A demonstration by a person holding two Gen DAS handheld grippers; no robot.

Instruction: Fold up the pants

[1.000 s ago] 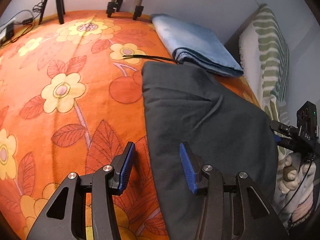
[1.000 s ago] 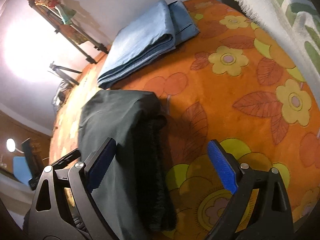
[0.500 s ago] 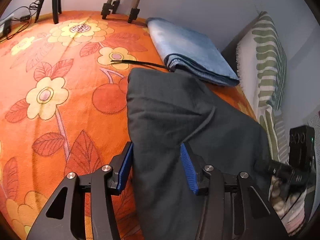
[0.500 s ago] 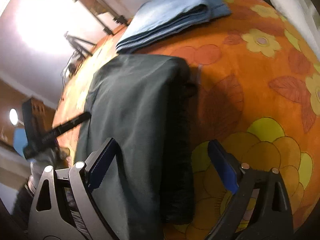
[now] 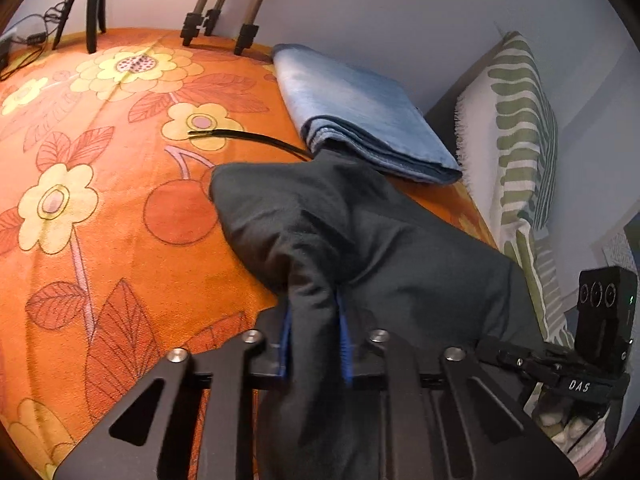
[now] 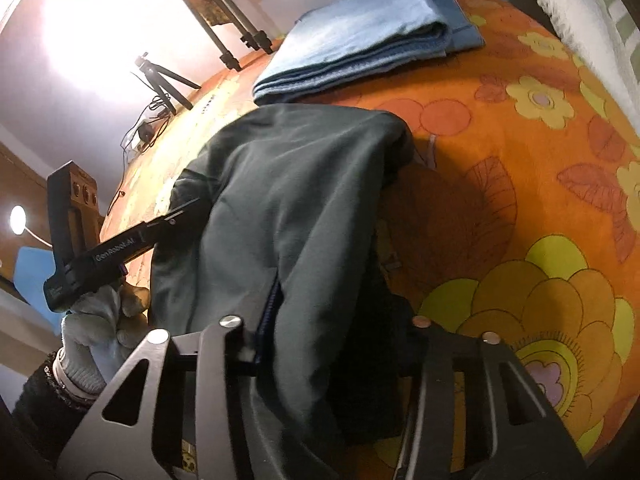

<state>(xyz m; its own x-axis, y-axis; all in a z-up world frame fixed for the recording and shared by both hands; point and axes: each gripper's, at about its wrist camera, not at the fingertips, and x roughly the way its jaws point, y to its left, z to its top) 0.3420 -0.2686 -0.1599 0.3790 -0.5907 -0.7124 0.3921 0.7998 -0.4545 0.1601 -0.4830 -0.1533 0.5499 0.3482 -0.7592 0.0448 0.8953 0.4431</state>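
Dark grey pants lie folded lengthwise on an orange flowered bedspread. My left gripper is closing its jaws, and the blue pads pinch a raised ridge of the pants' left edge. In the right wrist view the pants drape over my right gripper. Its jaws are closing too, with a thick bunch of the dark waistband edge between them. One blue pad shows against the cloth; the other is hidden under it. A gloved hand holds the left tool at the pants' far side.
A folded light blue cloth lies just beyond the pants, near the wall. A green-striped pillow stands at the right. Tripod legs rest on the bed's far edge. A thin black cord lies by the pants' far corner.
Both grippers slid over the near end of the pants and their jaws came in on the cloth. The fabric now bunches up and lifts off the bedspread between them.
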